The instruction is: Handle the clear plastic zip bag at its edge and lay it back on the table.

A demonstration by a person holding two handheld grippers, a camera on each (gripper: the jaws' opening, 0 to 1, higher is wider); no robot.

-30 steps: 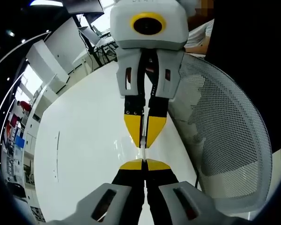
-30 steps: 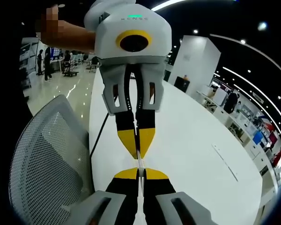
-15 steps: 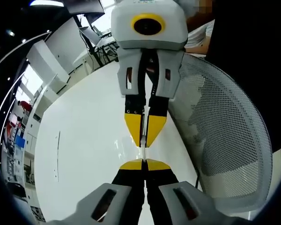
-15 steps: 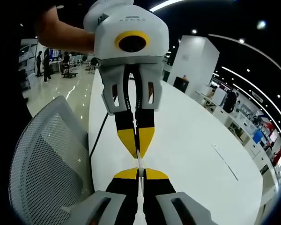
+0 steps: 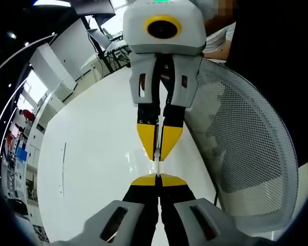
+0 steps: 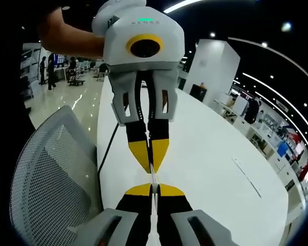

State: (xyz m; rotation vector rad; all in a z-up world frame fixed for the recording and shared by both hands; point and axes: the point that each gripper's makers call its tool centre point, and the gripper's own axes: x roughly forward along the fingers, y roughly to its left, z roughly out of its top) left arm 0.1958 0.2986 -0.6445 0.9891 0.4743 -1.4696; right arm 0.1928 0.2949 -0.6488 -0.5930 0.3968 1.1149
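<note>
The clear plastic zip bag [image 5: 157, 167] shows edge-on as a thin pale strip stretched between two grippers that face each other tip to tip above the white table [image 5: 92, 154]. In the left gripper view, my left gripper [image 5: 158, 179] rises from the bottom, shut on one end of the strip. My right gripper [image 5: 158, 155] comes down from the top, shut on the other end. The right gripper view mirrors this: right gripper [image 6: 153, 189] below, left gripper [image 6: 151, 166] above, bag [image 6: 152, 177] between them. Most of the bag's sheet is too thin and clear to make out.
A grey mesh chair back [image 5: 246, 154] stands close against the table edge, also seen as the chair [image 6: 46, 179] in the right gripper view. The white table [image 6: 215, 154] runs long and wide. A person's arm [image 6: 72, 38] holds the left gripper. Desks and people stand far off.
Almost nothing. Both grippers stay shut on the bag, tip to tip, with only a slight drift of the views.
</note>
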